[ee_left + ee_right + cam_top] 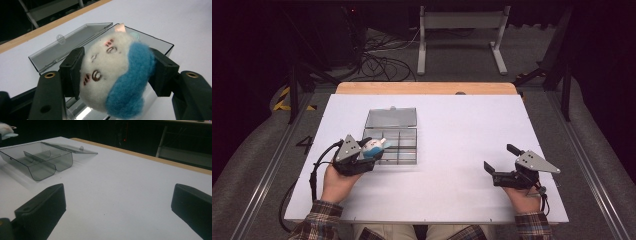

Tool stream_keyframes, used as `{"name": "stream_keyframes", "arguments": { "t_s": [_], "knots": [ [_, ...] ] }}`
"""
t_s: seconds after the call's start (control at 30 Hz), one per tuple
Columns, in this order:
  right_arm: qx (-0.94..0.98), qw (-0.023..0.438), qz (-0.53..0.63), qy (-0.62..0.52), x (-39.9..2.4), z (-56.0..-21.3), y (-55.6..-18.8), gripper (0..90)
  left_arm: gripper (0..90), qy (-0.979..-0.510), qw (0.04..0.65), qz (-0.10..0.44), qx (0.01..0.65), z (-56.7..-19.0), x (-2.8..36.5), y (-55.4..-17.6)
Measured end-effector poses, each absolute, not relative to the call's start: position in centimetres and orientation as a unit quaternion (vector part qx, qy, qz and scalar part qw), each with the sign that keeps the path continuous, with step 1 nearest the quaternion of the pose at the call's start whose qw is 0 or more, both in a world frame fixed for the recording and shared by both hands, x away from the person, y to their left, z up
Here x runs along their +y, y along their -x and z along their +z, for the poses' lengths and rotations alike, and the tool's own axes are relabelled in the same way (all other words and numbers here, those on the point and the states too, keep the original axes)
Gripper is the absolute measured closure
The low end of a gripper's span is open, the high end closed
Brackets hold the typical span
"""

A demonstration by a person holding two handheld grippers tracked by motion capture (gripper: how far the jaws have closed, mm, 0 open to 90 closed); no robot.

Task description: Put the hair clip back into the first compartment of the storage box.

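On the white table [452, 130] the clear compartment box [392, 142], lid back, is partly hidden by the left gripper [371, 148], which is clamped on a white-and-blue plush toy [115, 75] over the box's near-left corner. The right gripper [502, 160] rests well apart, jaws spread, nothing between them.

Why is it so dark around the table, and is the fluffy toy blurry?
High view: light falls on the white table; the floor behind stays dark. Left gripper view: the plush toy looks sharp, the clear box shows pale glare. Right gripper view: dim, black jaws soft.
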State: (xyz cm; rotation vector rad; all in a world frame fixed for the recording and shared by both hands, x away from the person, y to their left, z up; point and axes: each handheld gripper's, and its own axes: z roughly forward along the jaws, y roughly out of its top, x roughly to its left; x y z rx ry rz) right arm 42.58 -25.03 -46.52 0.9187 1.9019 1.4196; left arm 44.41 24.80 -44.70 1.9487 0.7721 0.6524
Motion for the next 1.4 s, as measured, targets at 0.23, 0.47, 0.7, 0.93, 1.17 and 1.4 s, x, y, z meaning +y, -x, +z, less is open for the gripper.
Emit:
{"name": "stream_keyframes", "arguments": {
  "t_s": [0.23, 0.47, 0.7, 0.93, 1.17, 1.4],
  "knots": [
    [0.713, 0.294, 0.533, -0.347, -25.0, -46.5, -42.6, 0.3, 38.4, -0.785, 0.459, 0.267, 0.318, -44.5, 25.0, -45.0],
    [0.714, 0.295, 0.531, -0.348, -25.0, -46.6, -42.6, 0.2, 38.6, -0.780, 0.461, 0.269, 0.325, -44.5, 25.2, -45.9],
    [0.714, 0.296, 0.531, -0.348, -25.0, -46.5, -42.6, 0.3, 38.6, -0.777, 0.462, 0.266, 0.334, -44.6, 25.4, -46.7],
    [0.714, 0.297, 0.530, -0.347, -25.0, -46.6, -42.6, 0.2, 38.9, -0.774, 0.466, 0.263, 0.340, -44.6, 25.5, -47.4],
    [0.714, 0.297, 0.530, -0.348, -25.0, -46.6, -42.6, 0.3, 39.0, -0.771, 0.468, 0.257, 0.348, -44.7, 25.7, -48.2],
    [0.716, 0.296, 0.529, -0.346, -25.0, -46.6, -42.7, 0.2, 39.0, -0.781, 0.457, 0.254, 0.341, -44.8, 25.7, -48.9]
  ]
}}
